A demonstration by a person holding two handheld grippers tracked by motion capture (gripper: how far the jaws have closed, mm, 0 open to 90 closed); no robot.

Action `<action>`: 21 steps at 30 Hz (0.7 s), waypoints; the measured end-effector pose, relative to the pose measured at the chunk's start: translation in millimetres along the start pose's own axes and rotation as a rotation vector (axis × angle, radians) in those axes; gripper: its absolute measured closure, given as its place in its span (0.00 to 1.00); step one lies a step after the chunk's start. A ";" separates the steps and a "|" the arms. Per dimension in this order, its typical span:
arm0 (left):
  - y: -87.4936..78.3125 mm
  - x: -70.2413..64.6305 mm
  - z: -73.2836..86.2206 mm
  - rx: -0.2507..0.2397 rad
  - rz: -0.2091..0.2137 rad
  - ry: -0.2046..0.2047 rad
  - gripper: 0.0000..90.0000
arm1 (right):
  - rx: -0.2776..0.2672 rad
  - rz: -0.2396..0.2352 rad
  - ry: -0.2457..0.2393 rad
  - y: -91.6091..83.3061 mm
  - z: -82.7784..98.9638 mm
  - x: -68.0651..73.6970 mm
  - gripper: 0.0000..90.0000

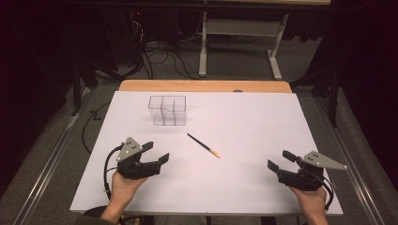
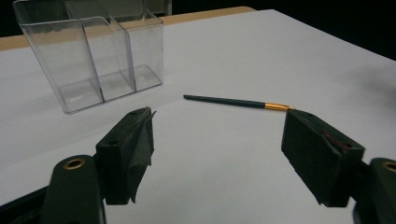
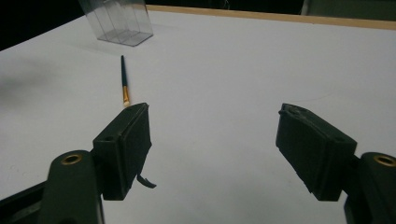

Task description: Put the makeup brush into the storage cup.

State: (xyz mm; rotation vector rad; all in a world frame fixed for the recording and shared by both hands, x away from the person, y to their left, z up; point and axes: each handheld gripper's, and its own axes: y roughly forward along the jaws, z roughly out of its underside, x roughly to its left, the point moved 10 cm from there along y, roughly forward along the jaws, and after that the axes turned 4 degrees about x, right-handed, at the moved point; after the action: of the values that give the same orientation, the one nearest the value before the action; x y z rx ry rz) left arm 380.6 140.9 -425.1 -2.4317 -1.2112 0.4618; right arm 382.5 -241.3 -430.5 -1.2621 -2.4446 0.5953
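A dark green paintbrush [image 1: 202,145] with a gold ferrule lies flat near the middle of the white table top [image 1: 244,117]. It also lies ahead of the jaws in the left gripper view [image 2: 233,101] and the right gripper view [image 3: 124,79]. A clear plastic organiser [image 1: 167,110] with three compartments stands upright behind it, empty [image 2: 93,60] [image 3: 119,21]. My left gripper [image 1: 156,152] rests at the near left, open, nothing between its jaws [image 2: 219,140]. My right gripper [image 1: 280,159] sits at the near right, likewise open and empty [image 3: 212,140].
A wooden table edge [image 1: 202,86] shows beyond the white sheet. Behind it, on the grey floor, stand a metal desk frame [image 1: 239,42] and loose cables [image 1: 155,58]. Dark surroundings flank both sides.
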 end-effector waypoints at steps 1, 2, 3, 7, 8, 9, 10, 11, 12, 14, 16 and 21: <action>-0.1 0.3 0.0 -0.001 0.000 -0.003 0.29 | 0.003 0.000 -0.004 0.4 0.3 0.3 0.31; -0.1 0.3 0.0 -0.001 0.000 -0.003 0.29 | 0.003 0.000 -0.001 0.5 0.3 0.6 0.31; -0.1 0.4 -0.2 -0.002 0.002 -0.005 0.29 | 0.004 -0.001 -0.001 0.8 0.4 0.9 0.31; -0.3 0.6 -0.4 -0.004 0.004 -0.008 0.29 | 0.007 -0.004 -0.002 1.3 0.7 1.3 0.31; -0.4 0.7 -0.6 -0.004 0.004 -0.007 0.29 | 0.007 -0.005 -0.002 1.6 0.7 1.5 0.31; -0.5 0.5 -0.8 -0.006 0.006 -0.008 0.29 | 0.007 -0.005 -0.002 1.6 0.7 1.5 0.31; -0.6 0.5 -1.0 -0.007 0.007 -0.010 0.29 | 0.008 -0.007 -0.003 1.8 0.8 1.7 0.31; -0.6 0.5 -1.0 -0.008 0.007 -0.011 0.29 | 0.008 -0.007 -0.003 1.8 0.8 1.7 0.31; -1.0 0.3 -1.4 -0.010 0.009 -0.015 0.29 | 0.008 -0.008 -0.003 1.7 0.8 2.0 0.31; -1.1 0.2 -1.5 -0.011 0.011 -0.017 0.29 | 0.007 -0.009 -0.003 1.6 0.7 2.1 0.31; -0.9 0.2 -1.3 -0.009 0.012 -0.018 0.29 | 0.007 -0.011 -0.002 1.6 0.7 2.4 0.31; 0.3 -0.2 -0.4 0.000 0.012 -0.020 0.28 | 0.014 -0.009 0.000 2.6 1.7 2.4 0.31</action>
State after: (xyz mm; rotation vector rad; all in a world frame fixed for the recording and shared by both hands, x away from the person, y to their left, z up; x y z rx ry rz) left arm 380.8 140.6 -424.9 -2.4417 -1.2048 0.4903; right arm 382.2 -238.4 -433.1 -1.2448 -2.4404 0.6093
